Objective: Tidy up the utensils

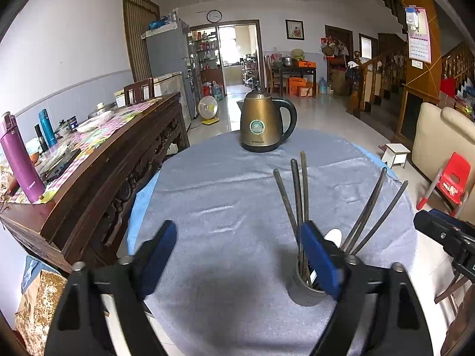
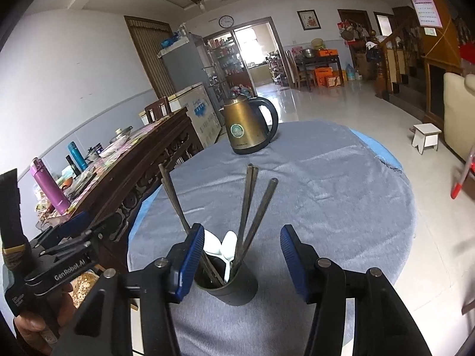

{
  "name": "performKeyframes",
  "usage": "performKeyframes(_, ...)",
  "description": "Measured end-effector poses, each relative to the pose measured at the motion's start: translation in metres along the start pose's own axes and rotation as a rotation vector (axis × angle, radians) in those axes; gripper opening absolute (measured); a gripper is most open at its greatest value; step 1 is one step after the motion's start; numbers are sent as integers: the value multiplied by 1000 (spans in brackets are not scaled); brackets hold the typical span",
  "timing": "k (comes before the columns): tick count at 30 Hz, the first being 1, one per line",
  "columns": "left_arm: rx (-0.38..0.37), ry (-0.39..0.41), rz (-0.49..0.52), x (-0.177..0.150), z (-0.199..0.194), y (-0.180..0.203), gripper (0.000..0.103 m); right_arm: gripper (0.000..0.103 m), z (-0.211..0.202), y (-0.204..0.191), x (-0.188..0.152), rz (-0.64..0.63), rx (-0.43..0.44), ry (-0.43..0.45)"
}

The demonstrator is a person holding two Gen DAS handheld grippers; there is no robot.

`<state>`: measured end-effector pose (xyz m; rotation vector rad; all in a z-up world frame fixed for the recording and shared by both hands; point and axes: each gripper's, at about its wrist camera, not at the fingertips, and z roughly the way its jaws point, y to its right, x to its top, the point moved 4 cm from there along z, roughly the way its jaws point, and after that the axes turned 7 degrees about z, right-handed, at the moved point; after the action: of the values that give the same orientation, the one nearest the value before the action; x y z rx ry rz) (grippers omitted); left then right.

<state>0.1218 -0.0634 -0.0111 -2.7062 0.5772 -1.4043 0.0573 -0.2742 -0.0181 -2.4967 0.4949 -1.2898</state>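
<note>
A dark metal cup [image 2: 228, 289] stands on the grey cloth [image 2: 326, 195]. It holds several dark chopsticks [image 2: 249, 207] and two white spoons [image 2: 229, 244]. My right gripper [image 2: 242, 259] hangs open just above and in front of the cup, its left pad close to the rim and nothing pressed between the pads. My left gripper [image 1: 237, 255] is wide open over bare cloth [image 1: 222, 195]. In the left wrist view the cup [image 1: 305, 292] with its chopsticks [image 1: 297, 195] sits partly behind the left gripper's right finger.
A bronze kettle [image 1: 261, 124] stands at the far side of the round table. A carved wooden sideboard [image 1: 104, 163] with bottles and dishes runs along the left. A white stool [image 1: 396, 151] and a red chair [image 1: 454, 178] stand on the floor to the right.
</note>
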Motion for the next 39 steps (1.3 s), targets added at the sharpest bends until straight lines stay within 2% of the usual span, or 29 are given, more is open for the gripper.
performKeyframes(4,27,-1,-7,-2,1,-6,89,58,1,-8,-3,-13,-4,20)
performKeyframes(8,121,-22,11,-6,4,-14,91,60,5,-19,-10,-35,-2,24)
performKeyframes(12,149,-31,32,-10,6,-22,91,60,13,-30,-13,-45,5,25)
performKeyframes(19,157,-49,35,-17,7,-28,91,60,27,-42,-10,-27,35,43)
performKeyframes(24,154,-40,38,-16,2,-21,91,60,34,-43,-14,-17,67,22)
performKeyframes(28,129,-46,19,-14,0,-15,91,60,28,-37,-16,-29,68,32)
performKeyframes(37,140,-65,-12,-16,-6,3,91,60,13,-20,-22,-44,53,36)
performKeyframes(39,149,-66,-14,-17,-9,7,91,63,8,-17,-24,-56,47,43)
